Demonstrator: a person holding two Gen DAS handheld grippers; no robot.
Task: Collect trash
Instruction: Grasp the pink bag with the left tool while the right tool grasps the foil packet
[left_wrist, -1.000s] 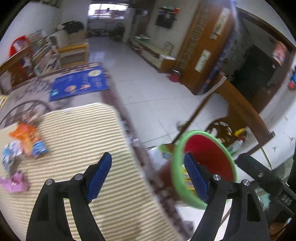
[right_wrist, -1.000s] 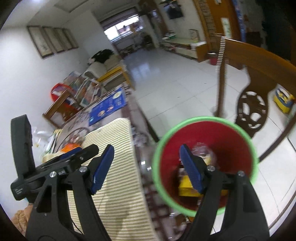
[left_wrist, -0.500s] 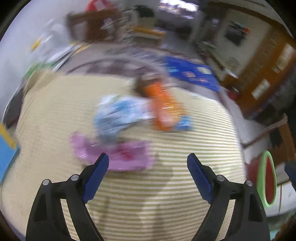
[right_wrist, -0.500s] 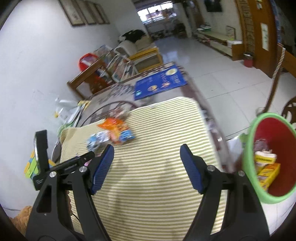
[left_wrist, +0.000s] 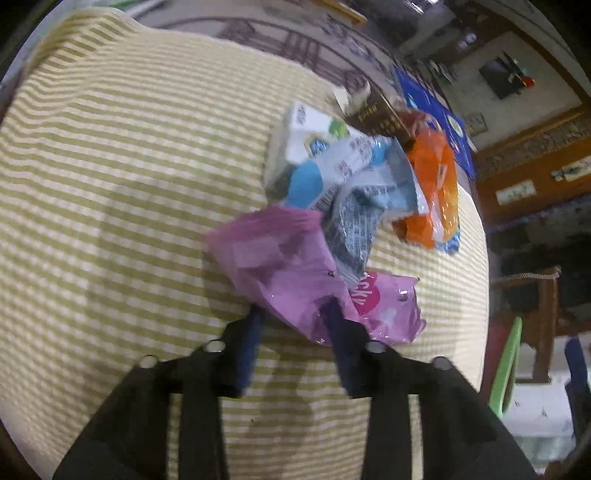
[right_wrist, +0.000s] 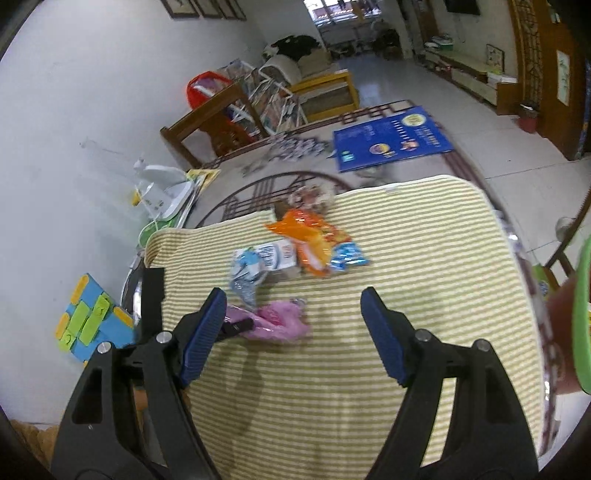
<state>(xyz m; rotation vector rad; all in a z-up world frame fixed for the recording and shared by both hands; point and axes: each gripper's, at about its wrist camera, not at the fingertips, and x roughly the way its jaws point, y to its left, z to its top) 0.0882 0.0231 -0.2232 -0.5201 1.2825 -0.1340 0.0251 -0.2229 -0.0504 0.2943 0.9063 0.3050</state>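
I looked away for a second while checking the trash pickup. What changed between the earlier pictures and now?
Both grippers swung from the red bin over to the striped cloth. The left gripper dropped onto the pink wrapper, and its jaws are closing with the wrapper's edge between them. The right gripper hangs open over the cloth, holding nothing. The orange bag and blue-and-white packets lie where they were.

Left claw (left_wrist: 295, 314), earlier over the bin, now closing around pink wrapper (left_wrist: 295, 266)

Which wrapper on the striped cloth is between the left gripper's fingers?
The pink wrapper. The left gripper is closing around its near edge, while the orange wrapper and blue-and-white wrapper lie farther off, untouched.
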